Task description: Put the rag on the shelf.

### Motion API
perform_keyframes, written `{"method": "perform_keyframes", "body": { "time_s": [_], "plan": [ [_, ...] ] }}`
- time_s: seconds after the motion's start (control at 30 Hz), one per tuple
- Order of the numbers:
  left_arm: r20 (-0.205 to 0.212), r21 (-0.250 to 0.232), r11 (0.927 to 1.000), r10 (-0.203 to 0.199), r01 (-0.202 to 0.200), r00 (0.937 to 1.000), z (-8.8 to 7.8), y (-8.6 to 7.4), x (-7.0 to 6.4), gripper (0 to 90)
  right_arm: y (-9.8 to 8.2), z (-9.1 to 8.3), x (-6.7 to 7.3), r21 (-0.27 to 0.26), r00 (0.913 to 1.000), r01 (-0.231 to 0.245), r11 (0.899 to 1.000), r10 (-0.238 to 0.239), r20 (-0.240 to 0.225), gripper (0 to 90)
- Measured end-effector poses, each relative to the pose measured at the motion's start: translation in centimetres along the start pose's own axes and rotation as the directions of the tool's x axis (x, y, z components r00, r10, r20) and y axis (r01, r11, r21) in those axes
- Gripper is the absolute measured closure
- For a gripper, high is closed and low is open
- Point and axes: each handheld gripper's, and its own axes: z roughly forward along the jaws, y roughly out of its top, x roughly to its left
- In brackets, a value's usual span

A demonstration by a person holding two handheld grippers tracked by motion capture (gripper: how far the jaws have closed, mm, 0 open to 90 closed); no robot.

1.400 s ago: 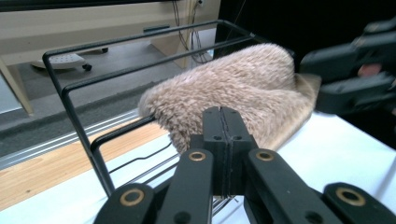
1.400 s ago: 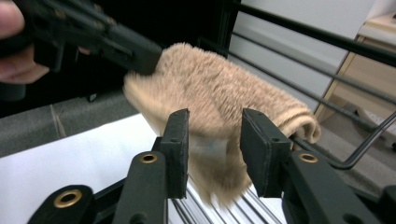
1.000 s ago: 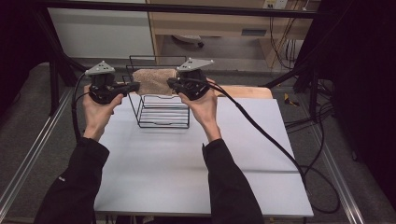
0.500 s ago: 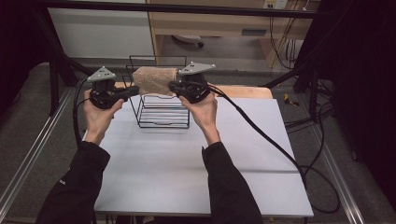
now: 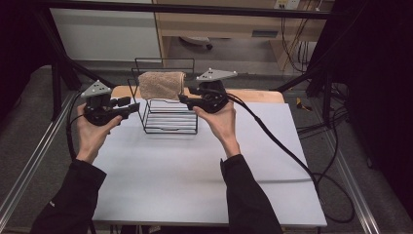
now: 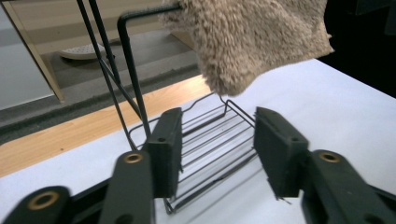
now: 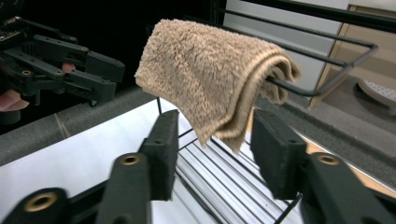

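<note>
1. Towel (image 5: 161, 85): beige, fluffy terry, folded over the top rail of the black wire rack (image 5: 170, 122); ends hang down both sides, clear of the rack's slatted base.
2. Rack sits near the far edge of the white table (image 5: 204, 180), w/ a wood strip just behind it.
3. Left gripper (image 5: 127, 105) is just left of the rack, lower than the towel; jaws have just been opening, now apart, nothing btwn them.
4. Right gripper (image 5: 184, 99) is close by the towel's right end; jaws have also just been opening, apart, towel's hanging edge ahead of them, not pinched.
5. Rack's upright wires stand btwn left gripper & towel.
</note>
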Motion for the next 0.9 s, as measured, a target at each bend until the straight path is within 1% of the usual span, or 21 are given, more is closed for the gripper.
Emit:
{"method": "perform_keyframes", "body": {
  "time_s": [0.1, 0.2, 0.33, 0.4, 0.47, 0.57, 0.63, 0.7, 0.73, 0.77, 0.8, 0.9],
  "plan": [
    [-0.004, 0.006, 1.0000, 0.003, -0.003, 1.0000, -0.2, -0.7, -0.1, 40.8, -0.4, -0.8, -0.3, 0.001, 0.9999, -0.012, 1.000, 0.012, 0.000, 39.0],
    [-0.008, 0.011, 0.9999, 0.004, -0.003, 1.0000, -0.2, -1.2, -0.2, 31.1, -0.9, -1.6, -0.7, -0.005, 0.9996, -0.026, 1.000, 0.026, 0.013, 30.7],
    [0.002, 0.012, 0.9999, 0.001, -0.001, 1.0000, -0.3, -2.0, -0.3, 20.8, -1.7, -2.9, -1.3, -0.013, 0.9986, -0.042, 0.999, 0.043, 0.030, 24.0],
    [0.017, 0.016, 0.9998, -0.008, 0.008, 0.9998, -0.3, -2.4, -0.4, 17.0, -2.1, -3.5, -1.6, -0.012, 0.9980, -0.055, 0.998, 0.055, 0.029, 19.1],
    [0.030, 0.005, 0.9998, -0.021, 0.021, 0.9993, -0.5, -2.9, -0.5, 14.9, -2.7, -4.2, -2.0, -0.016, 0.9974, -0.064, 0.998, 0.065, 0.033, 16.2],
    [0.039, 0.002, 0.9997, -0.026, 0.026, 0.9989, -0.9, -3.6, -0.7, 11.5, -3.6, -5.2, -2.4, -0.022, 0.9961, -0.083, 0.996, 0.083, 0.027, 12.0],
    [0.042, 0.007, 0.9996, -0.026, 0.026, 0.9988, -1.0, -4.1, -0.8, 10.0, -4.5, -5.9, -2.7, -0.026, 0.9952, -0.092, 0.995, 0.093, 0.032, 9.7],
    [0.043, 0.016, 0.9997, -0.017, 0.017, 0.9989, -1.1, -4.6, -1.0, 8.7, -5.3, -6.6, -3.1, -0.015, 0.9939, -0.100, 0.995, 0.100, 0.045, 8.0],
    [0.050, 0.022, 0.9996, -0.018, 0.017, 0.9986, -1.1, -4.9, -1.1, 8.3, -5.8, -6.9, -3.2, -0.010, 0.9934, -0.103, 0.995, 0.103, 0.050, 7.2],
    [0.051, 0.025, 0.9995, -0.019, 0.018, 0.9985, -1.0, -5.1, -1.2, 7.8, -6.2, -7.1, -3.4, -0.006, 0.9931, -0.105, 0.994, 0.105, 0.052, 6.5],
    [0.044, 0.029, 0.9995, -0.011, 0.009, 0.9990, -1.1, -5.3, -1.2, 7.2, -6.6, -7.3, -3.5, -0.001, 0.9927, -0.109, 0.994, 0.109, 0.052, 5.8],
    [0.047, 0.039, 0.9992, -0.007, 0.005, 0.9989, -0.8, -5.9, -1.6, 6.9, -7.9, -7.9, -3.9, 0.017, 0.9912, -0.120, 0.993, 0.119, 0.059, 4.5]
  ]
}}
